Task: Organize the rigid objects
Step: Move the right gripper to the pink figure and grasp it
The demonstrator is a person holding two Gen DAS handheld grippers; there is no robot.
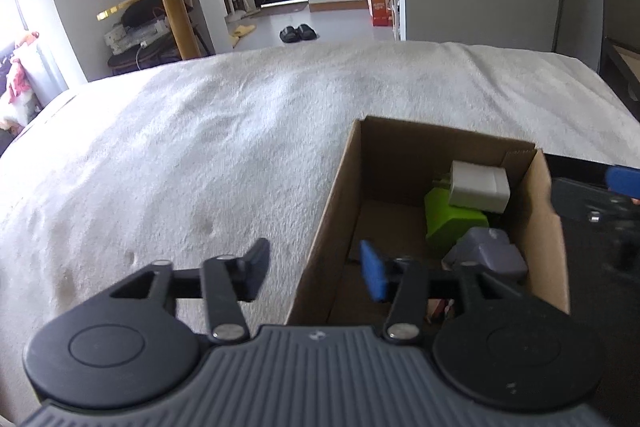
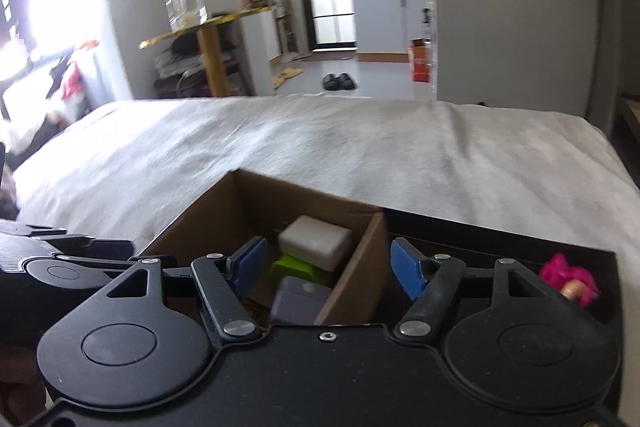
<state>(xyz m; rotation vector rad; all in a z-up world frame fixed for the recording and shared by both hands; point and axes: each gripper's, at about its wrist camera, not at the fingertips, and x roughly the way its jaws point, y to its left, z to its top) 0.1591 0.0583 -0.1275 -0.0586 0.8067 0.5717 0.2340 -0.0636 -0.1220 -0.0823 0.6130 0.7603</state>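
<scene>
Both released: left gripper (image 1: pixel 316 273) straddles the cardboard box (image 1: pixel 340 195) wall lower centre, right gripper (image 2: pixel 328 265) hangs empty above it.

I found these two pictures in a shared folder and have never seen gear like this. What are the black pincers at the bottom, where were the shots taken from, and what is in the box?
Each picture comes from a camera mounted on a hand-held gripper, looking forward along its two fingers; a person carries one in each hand. One view shows the left gripper, the other the right gripper. Both are open and hold nothing. They hover over a cardboard box that sits on a bed with a white blanket. Inside the box lie a white block on top of a green object, and a grey object. In the right view a pink toy shows in a black container next to the box.
</scene>
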